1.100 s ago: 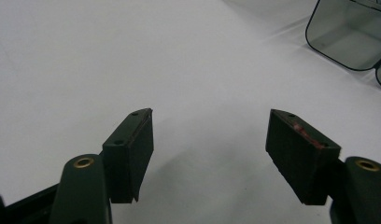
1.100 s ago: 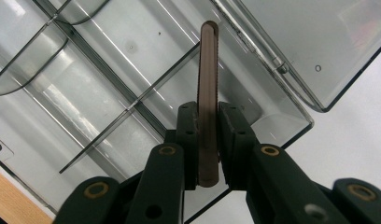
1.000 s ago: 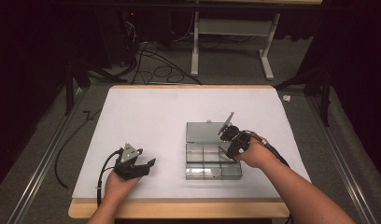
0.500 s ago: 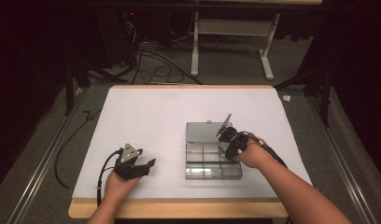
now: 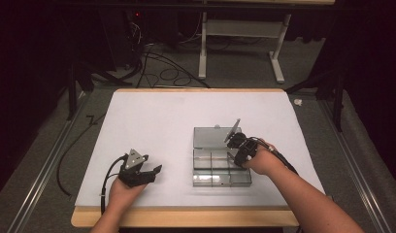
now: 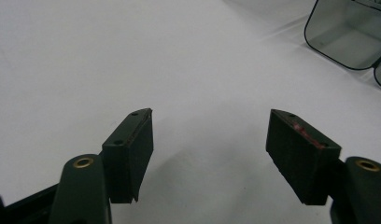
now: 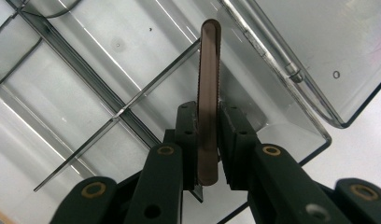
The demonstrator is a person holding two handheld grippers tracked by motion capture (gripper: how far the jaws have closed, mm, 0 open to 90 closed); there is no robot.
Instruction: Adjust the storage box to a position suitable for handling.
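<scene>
Divider strip (image 7: 208,93) — a thin brownish, tooth-edged piece — stands clamped in the right gripper (image 7: 208,140) at frame centre, over the clear compartment box (image 7: 86,93). Left gripper (image 6: 209,154) rests lower left in the high view — jaws apart.

From the high view we look forward and down from above the person's side, far enough back to take in the whole table (image 5: 152,121), the floor beyond it and both forearms entering from the bottom edge. From the left gripper view we sit low and close behind the left hand-held gripper (image 6: 209,140), looking along its two jaws across the white surface toward a corner of the clear box (image 6: 347,32). From the right gripper view we look steeply down, very near, into that same clear box (image 7: 109,70), which the high view (image 5: 220,167) also shows.
</scene>
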